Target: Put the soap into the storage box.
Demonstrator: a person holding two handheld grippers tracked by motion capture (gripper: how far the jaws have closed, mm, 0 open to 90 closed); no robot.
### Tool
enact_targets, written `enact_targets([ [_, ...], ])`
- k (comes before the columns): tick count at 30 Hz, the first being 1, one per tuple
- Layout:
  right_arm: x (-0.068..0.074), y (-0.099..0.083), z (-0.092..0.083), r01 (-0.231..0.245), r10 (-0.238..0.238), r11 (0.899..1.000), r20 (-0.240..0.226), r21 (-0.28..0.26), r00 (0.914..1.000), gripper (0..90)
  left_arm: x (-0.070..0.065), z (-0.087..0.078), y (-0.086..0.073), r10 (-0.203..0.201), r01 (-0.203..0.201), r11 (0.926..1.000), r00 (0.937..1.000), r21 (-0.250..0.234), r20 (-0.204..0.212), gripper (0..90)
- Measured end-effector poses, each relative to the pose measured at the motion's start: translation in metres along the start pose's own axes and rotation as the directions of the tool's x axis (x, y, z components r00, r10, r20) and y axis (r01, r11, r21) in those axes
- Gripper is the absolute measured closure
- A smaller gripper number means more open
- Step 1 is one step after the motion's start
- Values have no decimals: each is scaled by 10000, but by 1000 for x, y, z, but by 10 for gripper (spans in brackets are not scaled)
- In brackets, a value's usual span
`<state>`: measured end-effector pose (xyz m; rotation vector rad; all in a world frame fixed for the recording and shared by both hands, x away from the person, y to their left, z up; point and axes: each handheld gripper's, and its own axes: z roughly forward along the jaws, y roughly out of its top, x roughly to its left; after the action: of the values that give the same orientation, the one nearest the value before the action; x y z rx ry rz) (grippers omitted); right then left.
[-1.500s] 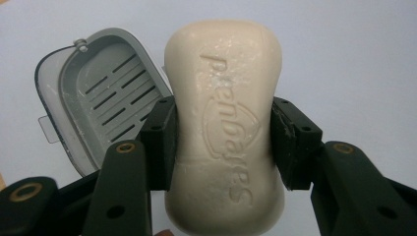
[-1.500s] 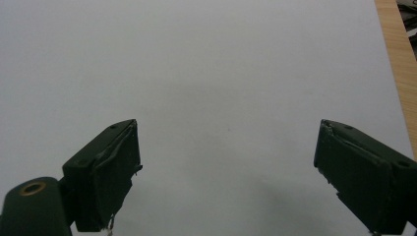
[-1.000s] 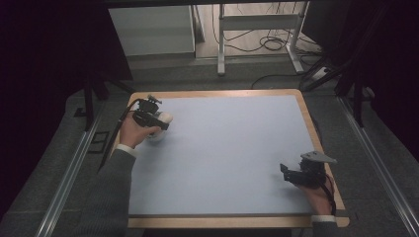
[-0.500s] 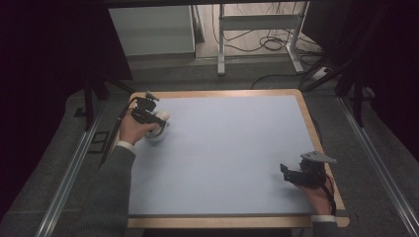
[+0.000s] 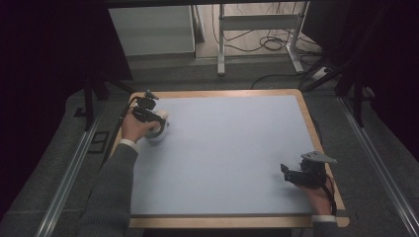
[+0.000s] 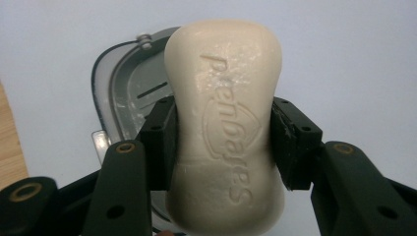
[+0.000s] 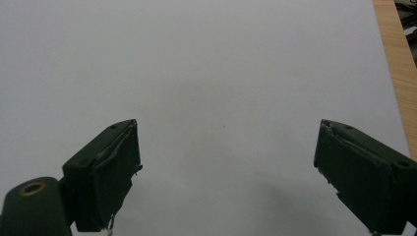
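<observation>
Cream soap bar (image 6: 226, 128) sitting clamped at its waist between the pads of the left gripper (image 6: 223, 142), embossed face up to the camera, long axis running along the jaws. Just behind and under it a grey-white soap dish (image 6: 120, 83) is lying on the desk (image 5: 222, 148); can't tell whether the bar is touching it. From the high view the left gripper (image 5: 148, 116) is hovering over that dish (image 5: 159, 132) near the desk's far-left corner, close to the wooden rim (image 5: 212, 93) at the left and far edges.

Right gripper (image 5: 296, 174) is resting at the near-right, jaws standing wide apart with nothing between them, bare sheet showing in the gap (image 7: 226, 162); the right wooden edge is running just beside it.

Whole middle of the desk is lying open between the two hands, well apart. Surface is a pale blue-grey sheet on a wood board. Around it: dark grey floor, metal rails either side, cables (image 5: 269, 44) and a frame's legs beyond the far edge, a pale cabinet (image 5: 150, 29) at the back.
</observation>
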<state>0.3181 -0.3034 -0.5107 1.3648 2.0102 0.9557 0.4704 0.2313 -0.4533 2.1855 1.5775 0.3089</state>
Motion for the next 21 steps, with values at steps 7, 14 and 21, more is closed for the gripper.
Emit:
enact_targets([
  [7, -1, 0, 0, 3, -3, 10000, 11, 11, 10000, 101, 3, 8, 1, -128, 129, 9998, 9999, 162, -103, 496],
  [14, -1, 0, 0, 20, -20, 10000, 20, 24, 10000, 101, 6, 15, -2, -249, 254, 9992, 9996, 324, -136, 496],
  [21, 0, -1, 1, 36, -36, 10000, -2, 50, 10000, 101, 2, 8, -8, -241, 243, 9992, 9997, -311, 60, 415],
])
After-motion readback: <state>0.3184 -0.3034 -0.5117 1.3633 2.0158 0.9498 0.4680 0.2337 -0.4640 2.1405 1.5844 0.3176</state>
